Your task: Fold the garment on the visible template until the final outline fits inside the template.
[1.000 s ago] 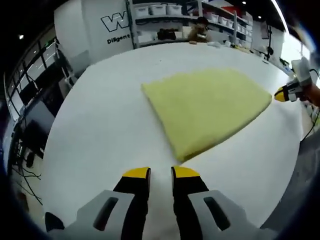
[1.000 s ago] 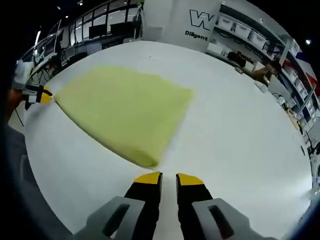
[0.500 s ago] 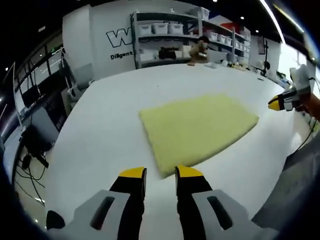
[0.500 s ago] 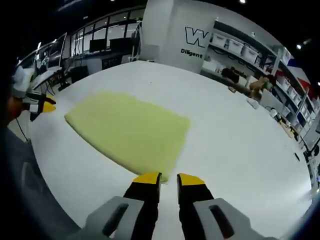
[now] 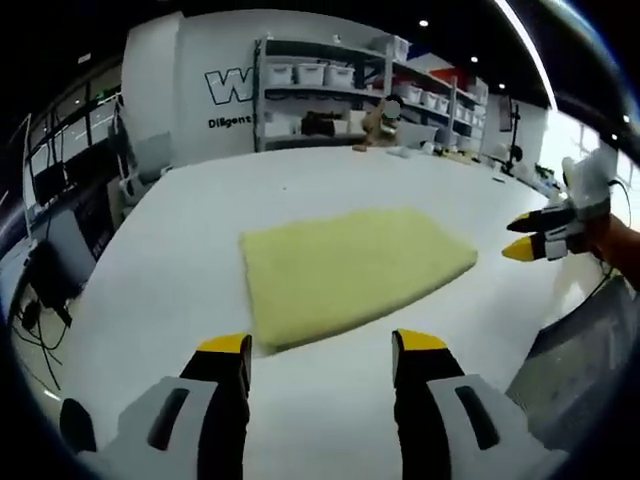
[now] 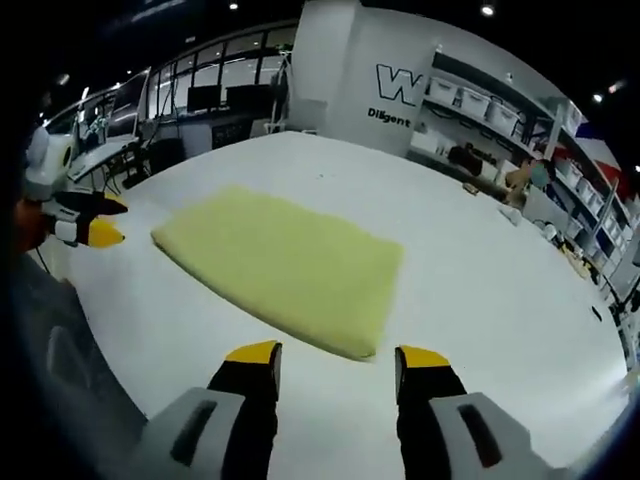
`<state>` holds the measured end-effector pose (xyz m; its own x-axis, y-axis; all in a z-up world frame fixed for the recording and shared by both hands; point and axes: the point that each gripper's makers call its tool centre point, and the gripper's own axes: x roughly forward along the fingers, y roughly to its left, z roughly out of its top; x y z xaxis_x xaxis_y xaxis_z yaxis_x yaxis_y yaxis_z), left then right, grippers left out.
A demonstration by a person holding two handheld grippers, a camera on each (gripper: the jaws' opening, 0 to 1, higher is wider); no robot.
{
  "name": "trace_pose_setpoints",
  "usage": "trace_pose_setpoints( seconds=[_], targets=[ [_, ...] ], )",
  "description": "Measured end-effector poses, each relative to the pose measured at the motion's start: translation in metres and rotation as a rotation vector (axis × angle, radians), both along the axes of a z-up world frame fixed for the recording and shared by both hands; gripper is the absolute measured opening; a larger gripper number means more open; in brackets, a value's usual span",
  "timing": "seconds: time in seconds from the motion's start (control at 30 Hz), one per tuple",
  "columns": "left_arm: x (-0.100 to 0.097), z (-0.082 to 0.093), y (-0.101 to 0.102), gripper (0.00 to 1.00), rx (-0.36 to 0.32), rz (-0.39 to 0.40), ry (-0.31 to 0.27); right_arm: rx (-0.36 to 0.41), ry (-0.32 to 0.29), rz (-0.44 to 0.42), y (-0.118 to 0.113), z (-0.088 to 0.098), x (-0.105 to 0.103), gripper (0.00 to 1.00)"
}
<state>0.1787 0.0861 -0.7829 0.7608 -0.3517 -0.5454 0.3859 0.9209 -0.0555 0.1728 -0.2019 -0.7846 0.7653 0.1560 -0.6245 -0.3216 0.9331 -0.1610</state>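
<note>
— Both pairs of jaws stand wider than half a second ago, don't they?

— Yes. Half a second back the yellow tips nearly met in each view; now the left gripper [image 5: 322,350] has its jaws spread well apart, with nothing between them, and the right gripper [image 6: 338,362] is spread the same way, also holding nothing.

— Where is the garment?

— The yellow garment [image 5: 350,268] lies flat on the white table [image 5: 170,270], folded into a roughly rectangular pad. In the left gripper view its near edge sits just beyond the jaw tips, apart from them. In the right gripper view the garment [image 6: 285,265] is likewise just ahead of the tips, not touched.

— Does each gripper show in the other's view?

— It does. The right gripper [image 5: 532,236] comes in from the right of the left gripper view, its yellow tips parted, off past the garment's far corner. The left gripper [image 6: 100,220] shows at the left of the right gripper view, tips parted too, near the garment's corner but apart from it.

— Any writing?

— On the wall sign [image 5: 228,88] a large "W" is cut off by shelving, with smaller text beneath beginning "Diligent". The same wall sign [image 6: 398,95] reads that way in the right gripper view. A template outline on the table I cannot make out.
</note>
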Motion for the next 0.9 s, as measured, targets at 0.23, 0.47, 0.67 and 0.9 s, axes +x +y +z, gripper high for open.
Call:
trace_pose_setpoints(
  seconds=[0.23,0.47,0.67,0.9],
  targets=[
    [-0.007,0.002,-0.014,0.67,-0.042,-0.015,0.008,0.036,0.002,-0.019,0.006,-0.001,-0.004,0.63],
    [-0.014,0.009,-0.019,0.88,-0.046,0.017,-0.033,0.077,0.01,-0.007,0.03,-0.003,-0.017,0.76],
    [-0.024,0.013,-0.027,0.9,-0.045,0.009,-0.042,0.097,0.012,0.014,0.049,-0.002,-0.029,0.77],
    [-0.044,0.015,-0.037,0.95,-0.057,-0.002,-0.037,0.1,0.042,0.018,0.058,-0.003,-0.046,0.77]
  ],
)
